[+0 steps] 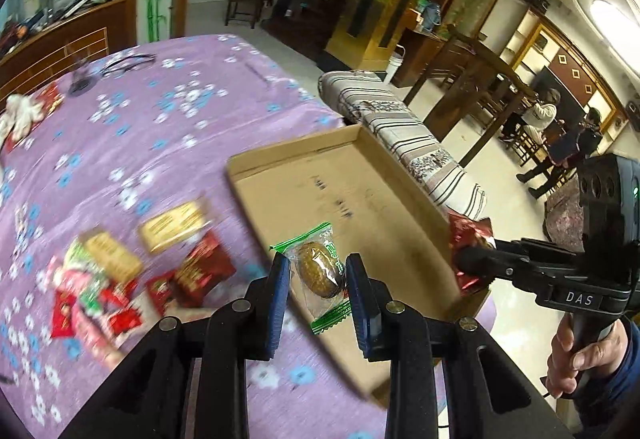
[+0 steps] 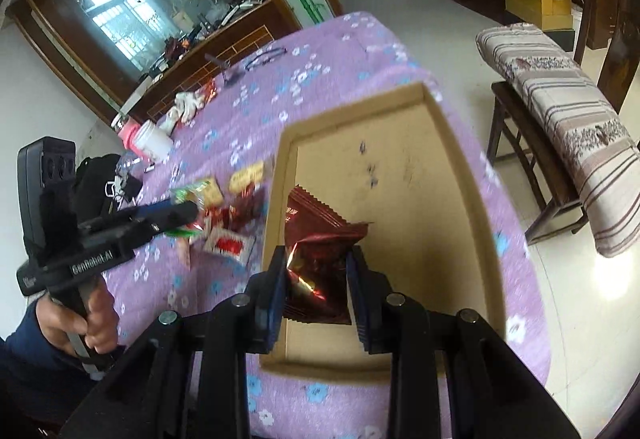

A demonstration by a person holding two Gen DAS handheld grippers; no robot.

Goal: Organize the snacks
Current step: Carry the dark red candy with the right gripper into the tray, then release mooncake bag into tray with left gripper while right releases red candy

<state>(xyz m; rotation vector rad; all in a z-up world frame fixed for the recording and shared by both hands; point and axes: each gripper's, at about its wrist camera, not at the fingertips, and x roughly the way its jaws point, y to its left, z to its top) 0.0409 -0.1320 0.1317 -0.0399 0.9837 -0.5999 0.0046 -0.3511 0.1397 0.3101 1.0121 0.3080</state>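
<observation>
snacks in two places: a loose heap (image 1: 120, 279) of red, gold and green packets on the purple flowered tablecloth (image 1: 168, 143), just beside the left wall of a shallow cardboard box (image 1: 360, 175), and two more packets off the cloth in the grippers. left gripper (image 1: 317, 279) clenched on a clear packet with green ends (image 1: 320, 271), a round brown cake inside, held over the near left part of the box. right gripper (image 2: 316, 279) clenched on a dark red foil packet (image 2: 320, 239), crumpled between the blue pads, held over the near part of the box, toward its right wall as seen from the left wrist. box itself bare inside apart from a few dark marks, set near the right edge of the table, one corner toward a striped cushioned bench (image 1: 404, 135) on the floor beyond. further along the cloth, toward the far left corner: a white and pink bottle (image 2: 150, 139), white gloves (image 2: 188, 103), a black cable (image 1: 124, 63). a hand (image 1: 576, 355) in a dark blue sleeve wrapped around the right gripper's handle.
</observation>
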